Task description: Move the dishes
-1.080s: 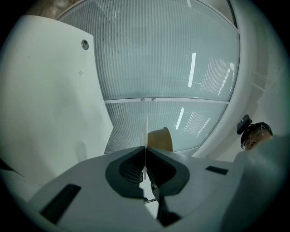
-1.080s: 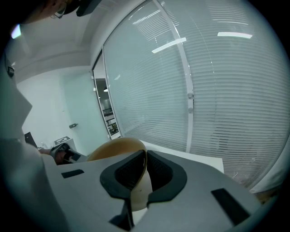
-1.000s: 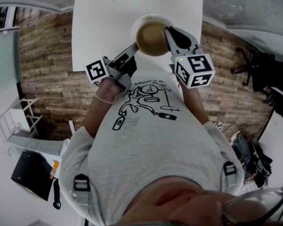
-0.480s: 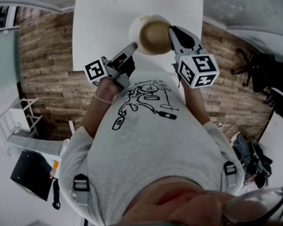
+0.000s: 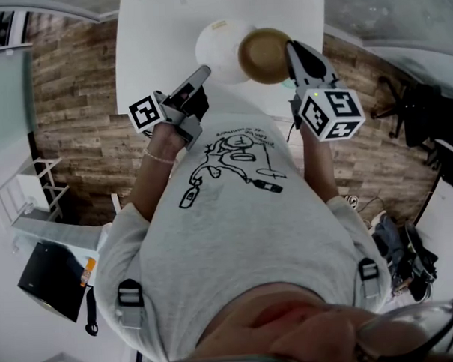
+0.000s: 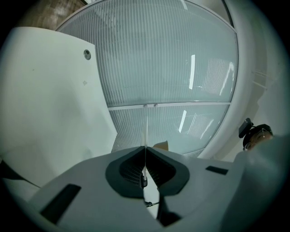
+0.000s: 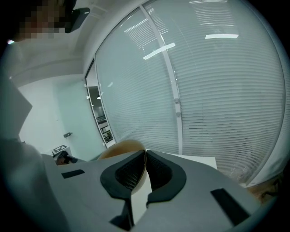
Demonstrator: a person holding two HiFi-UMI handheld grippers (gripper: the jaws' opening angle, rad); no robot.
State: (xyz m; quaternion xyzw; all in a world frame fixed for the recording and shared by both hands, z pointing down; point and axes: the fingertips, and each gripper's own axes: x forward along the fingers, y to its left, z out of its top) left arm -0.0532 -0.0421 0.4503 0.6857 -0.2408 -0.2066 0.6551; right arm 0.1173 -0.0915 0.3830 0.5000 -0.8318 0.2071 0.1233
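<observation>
In the head view a white dish (image 5: 219,48) and a tan-brown bowl (image 5: 264,55) hang side by side above the white table (image 5: 157,44), apart from each other. My left gripper (image 5: 204,71) is shut on the near rim of the white dish, which shows edge-on as a thin white line (image 6: 146,129) between the closed jaws (image 6: 145,156). My right gripper (image 5: 290,52) is shut on the rim of the brown bowl (image 7: 121,147), whose rim passes between the jaws (image 7: 146,159).
Wood-plank floor (image 5: 73,108) surrounds the table. A glass wall with blinds (image 6: 172,59) stands beyond it. A black office chair (image 5: 417,108) is at the right, and a black box (image 5: 47,278) lies on a white surface at the lower left.
The two dishes, overlapping a second ago, have come apart: the white dish went left with my left gripper, and the brown bowl went right and slightly farther with my right gripper.
</observation>
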